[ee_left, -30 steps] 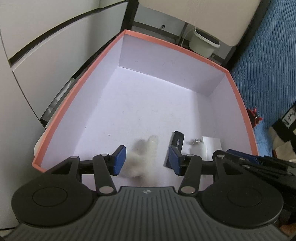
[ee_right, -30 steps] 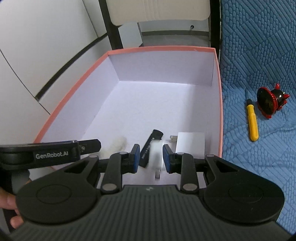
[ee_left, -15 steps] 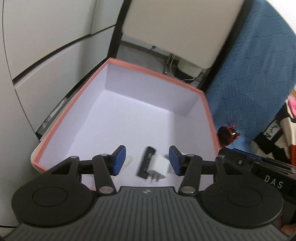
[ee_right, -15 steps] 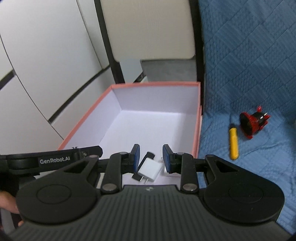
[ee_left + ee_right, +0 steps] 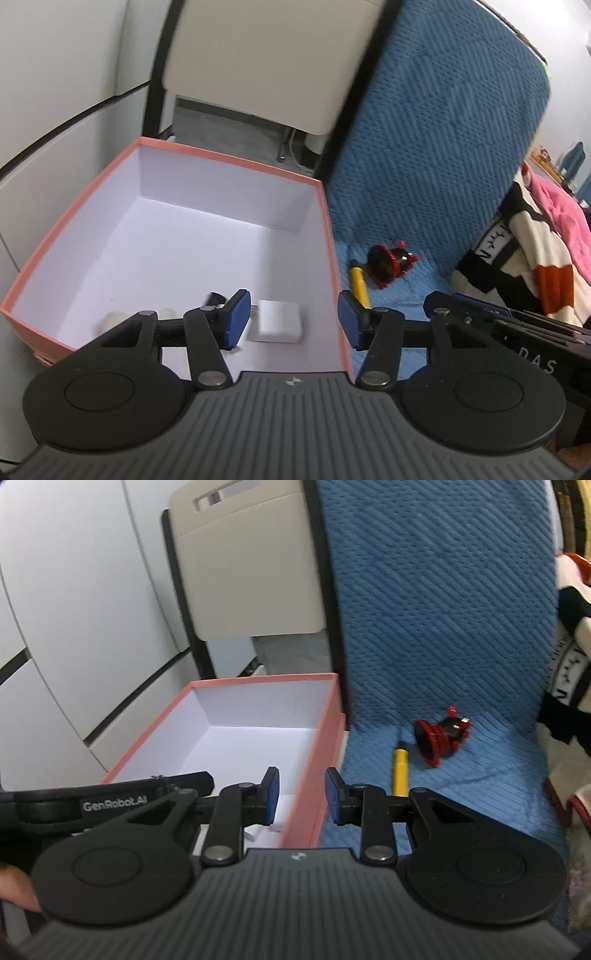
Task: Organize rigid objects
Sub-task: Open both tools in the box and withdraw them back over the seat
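We hold both tools empty above the pink-rimmed cardboard box (image 5: 328, 236): left tool (image 5: 291, 321) released, right tool (image 5: 301, 794) clenched on nothing. The white plastic charger block (image 5: 277, 320) lies inside; the yellow plastic pen (image 5: 400, 771) and red-black toy (image 5: 441, 738) wait on the blue quilted seat (image 5: 480, 775), likely next.

One pink box (image 5: 328, 236), one white charger (image 5: 279, 321), one yellow pen (image 5: 400, 771), one red-black toy (image 5: 441, 738), two hand-held grippers (image 5: 291, 321).

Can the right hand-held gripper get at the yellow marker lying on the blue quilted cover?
Probably yes: the yellow marker lies uncovered just ahead of the right hand-held gripper, with nothing between them.
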Demonstrator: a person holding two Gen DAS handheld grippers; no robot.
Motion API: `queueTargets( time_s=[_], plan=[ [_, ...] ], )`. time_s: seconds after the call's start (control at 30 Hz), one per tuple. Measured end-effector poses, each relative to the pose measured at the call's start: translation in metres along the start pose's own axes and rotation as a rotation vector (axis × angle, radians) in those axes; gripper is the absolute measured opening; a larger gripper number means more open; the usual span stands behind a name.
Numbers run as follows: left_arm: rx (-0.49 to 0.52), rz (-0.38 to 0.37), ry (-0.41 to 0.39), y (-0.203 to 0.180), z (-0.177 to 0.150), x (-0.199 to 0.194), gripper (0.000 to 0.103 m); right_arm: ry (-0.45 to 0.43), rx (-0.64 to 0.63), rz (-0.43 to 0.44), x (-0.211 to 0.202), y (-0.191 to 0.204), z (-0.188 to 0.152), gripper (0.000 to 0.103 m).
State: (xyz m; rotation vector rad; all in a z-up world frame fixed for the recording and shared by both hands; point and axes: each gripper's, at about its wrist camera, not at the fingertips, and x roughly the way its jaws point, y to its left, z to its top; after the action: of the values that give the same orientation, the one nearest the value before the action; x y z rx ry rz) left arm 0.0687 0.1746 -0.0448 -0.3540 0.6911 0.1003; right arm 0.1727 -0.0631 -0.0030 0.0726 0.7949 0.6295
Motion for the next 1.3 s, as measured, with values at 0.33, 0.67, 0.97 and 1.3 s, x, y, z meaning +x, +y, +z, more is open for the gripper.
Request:
queueTargets(
  time_s=[0.33,0.67,0.97,1.3],
  plan=[
    [0.004,-0.059,-0.02,-0.036,-0.022,0.004,0.059,-0.003,0.037,-0.052,-0.017,-0.042,-0.019,0.031],
    [0.054,-0.087,0.012,-0.085,-0.049,0.017,0.06,-0.003,0.057,-0.107,-0.039,-0.088,-0.043,0.031],
    [0.111,-0.099,0.027,-0.125,-0.069,0.027,0.063,-0.003,0.093,-0.132,-0.052,-0.123,-0.069,0.031],
    [0.143,-0.096,0.006,-0.149,-0.077,0.037,0.063,-0.007,0.167,-0.143,-0.056,-0.157,-0.089,0.031]
  ],
)
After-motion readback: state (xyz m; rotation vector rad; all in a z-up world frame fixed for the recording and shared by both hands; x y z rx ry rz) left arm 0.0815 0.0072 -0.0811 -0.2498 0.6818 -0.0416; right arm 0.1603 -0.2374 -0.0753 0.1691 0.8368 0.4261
